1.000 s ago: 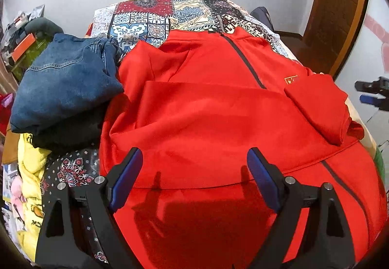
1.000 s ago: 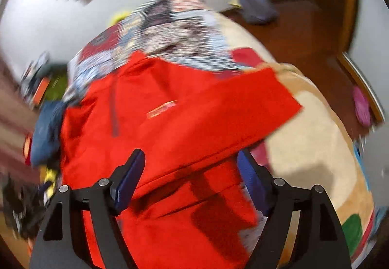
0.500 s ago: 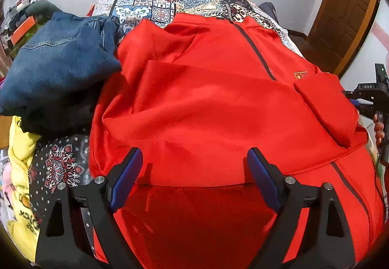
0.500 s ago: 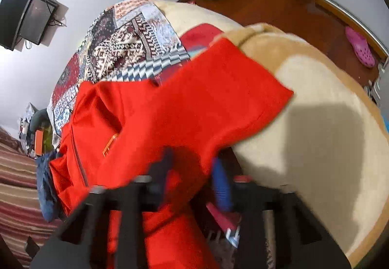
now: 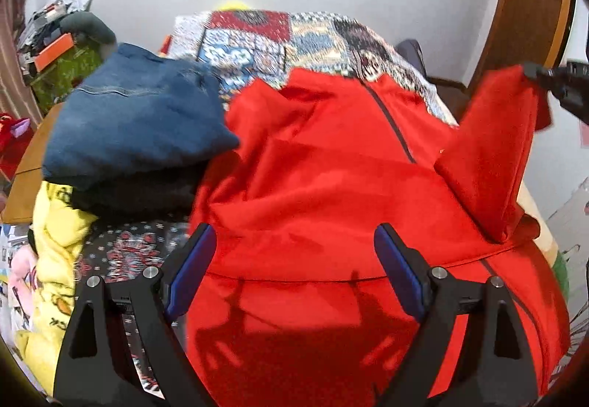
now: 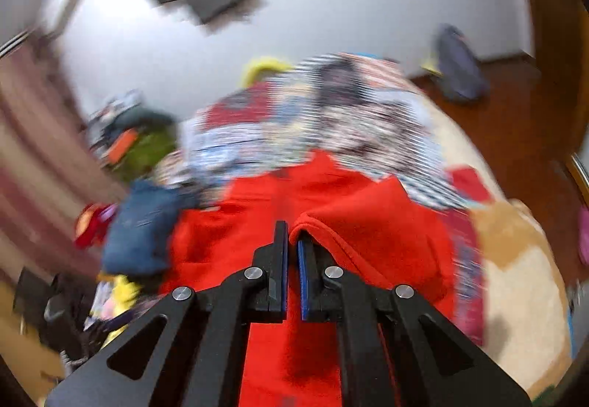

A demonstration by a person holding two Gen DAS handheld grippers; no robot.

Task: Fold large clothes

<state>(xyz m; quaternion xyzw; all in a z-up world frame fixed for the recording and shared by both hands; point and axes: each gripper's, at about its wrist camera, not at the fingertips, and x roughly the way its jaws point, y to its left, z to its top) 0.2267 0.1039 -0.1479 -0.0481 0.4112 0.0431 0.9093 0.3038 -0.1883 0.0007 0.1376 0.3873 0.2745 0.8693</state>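
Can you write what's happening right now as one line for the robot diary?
step: folding sleeve | right gripper: shut on red jacket sleeve, lifted | left gripper: open, above hem | beside: jeans

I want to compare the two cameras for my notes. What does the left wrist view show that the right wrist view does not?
Only the left wrist view shows the left gripper, jaws wide open above the red jacket, and the lifted sleeve from outside, held up by the right gripper.

Only the right wrist view shows the right gripper's jaws nearly closed on the sleeve edge, and the dark bag on the floor.

Both show the jacket, the folded jeans and the patterned bedspread.
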